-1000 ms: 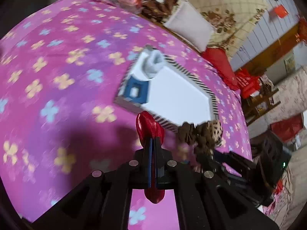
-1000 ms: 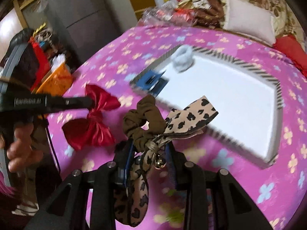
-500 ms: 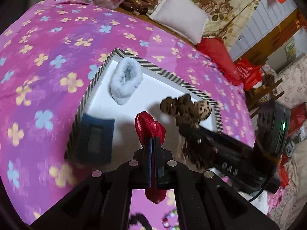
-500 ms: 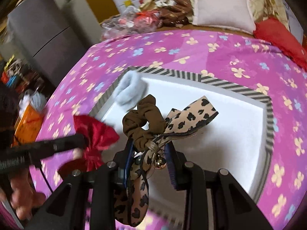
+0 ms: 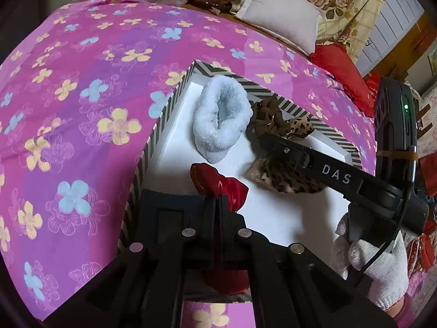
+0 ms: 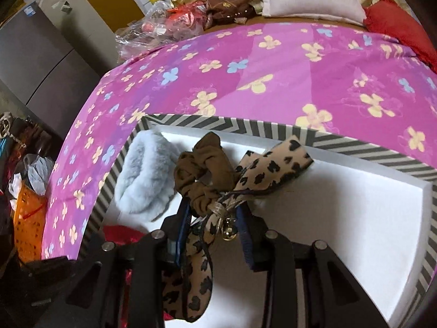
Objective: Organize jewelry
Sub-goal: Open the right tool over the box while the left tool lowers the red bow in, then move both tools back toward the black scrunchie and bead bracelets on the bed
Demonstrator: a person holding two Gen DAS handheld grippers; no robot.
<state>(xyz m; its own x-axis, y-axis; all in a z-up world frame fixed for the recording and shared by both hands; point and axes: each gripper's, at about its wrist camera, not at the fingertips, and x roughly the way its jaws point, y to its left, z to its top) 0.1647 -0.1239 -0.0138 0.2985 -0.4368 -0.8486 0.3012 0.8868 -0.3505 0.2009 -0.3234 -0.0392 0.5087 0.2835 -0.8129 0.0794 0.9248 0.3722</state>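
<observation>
Two hair accessories are being carried into the striped-edged tray (image 5: 153,136) that lies on the flowered bed cover (image 5: 82,87), so the placing step is judged to be in hand. At the tray's left edge a dark blue box (image 5: 169,205) is seen, partly hidden by the left gripper (image 5: 215,199), which is clamped shut on a red bow (image 5: 218,183) held over the near-left part of the tray. Beyond it, toward the far-left corner, a pale blue fluffy scrunchie (image 5: 221,120) is already lying on the white floor. Just to its right, the leopard-print scrunchie (image 6: 207,188) is held low over the tray by the right gripper (image 6: 213,218), gripped in a gloved hand (image 5: 377,268). The jaws have just been opening, with the knot and small bell between them; whether the pads are pressing on it cannot be told. Next, the jaws are likely to be spread wider so the leopard piece drops beside the fluffy one, after which the bow can be set on bare white floor.
</observation>
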